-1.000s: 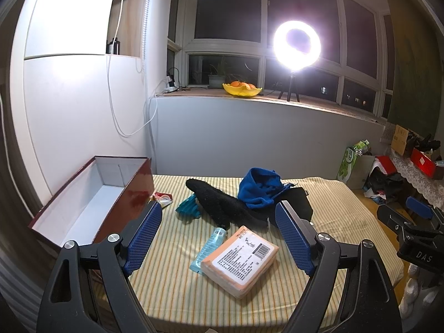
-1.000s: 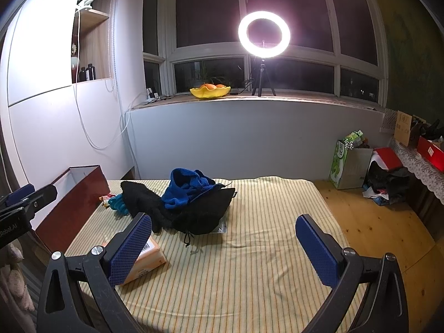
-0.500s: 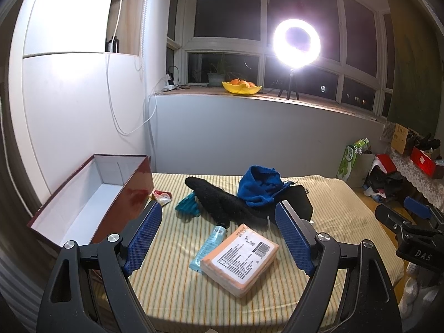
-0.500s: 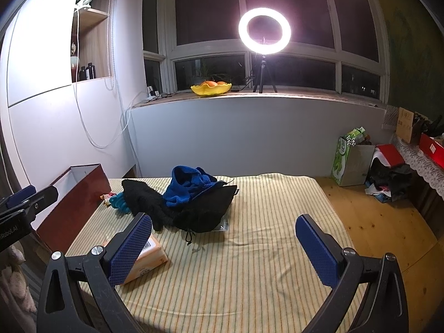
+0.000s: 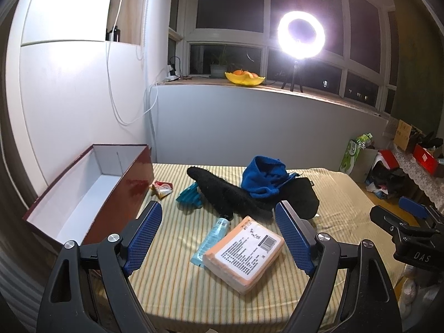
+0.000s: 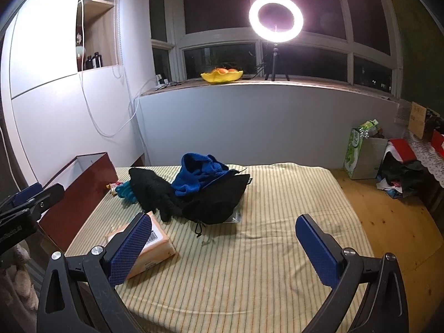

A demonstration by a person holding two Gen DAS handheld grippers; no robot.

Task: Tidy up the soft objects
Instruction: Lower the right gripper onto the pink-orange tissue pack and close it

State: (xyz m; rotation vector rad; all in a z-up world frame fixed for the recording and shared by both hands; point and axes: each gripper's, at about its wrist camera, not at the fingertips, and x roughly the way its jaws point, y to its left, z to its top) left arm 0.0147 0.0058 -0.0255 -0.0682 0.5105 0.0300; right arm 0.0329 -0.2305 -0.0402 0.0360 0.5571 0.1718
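Observation:
A pile of soft things lies mid-table: a blue fleece [image 5: 263, 176] [image 6: 198, 174] on top, a long black fuzzy piece [image 5: 222, 191] [image 6: 151, 191], a black pouch [image 5: 304, 198] [image 6: 219, 199] and a teal item [image 5: 190, 195] [image 6: 126, 191]. An open dark-red box [image 5: 91, 191] [image 6: 83, 177] with a white inside stands at the table's left. My left gripper [image 5: 219, 238] is open and empty, held short of the pile. My right gripper [image 6: 222, 247] is open and empty over bare cloth.
An orange tissue pack [image 5: 244, 252] [image 6: 155, 247], a clear blue tube [image 5: 212, 238] and a small snack wrapper [image 5: 161, 188] lie on the striped tablecloth [image 6: 263, 263]. Bags and boxes [image 6: 394, 163] crowd the floor at right. A ring light [image 6: 274, 18] stands on the sill.
Both views shifted only slightly; the grippers stay open and nothing on the table has moved.

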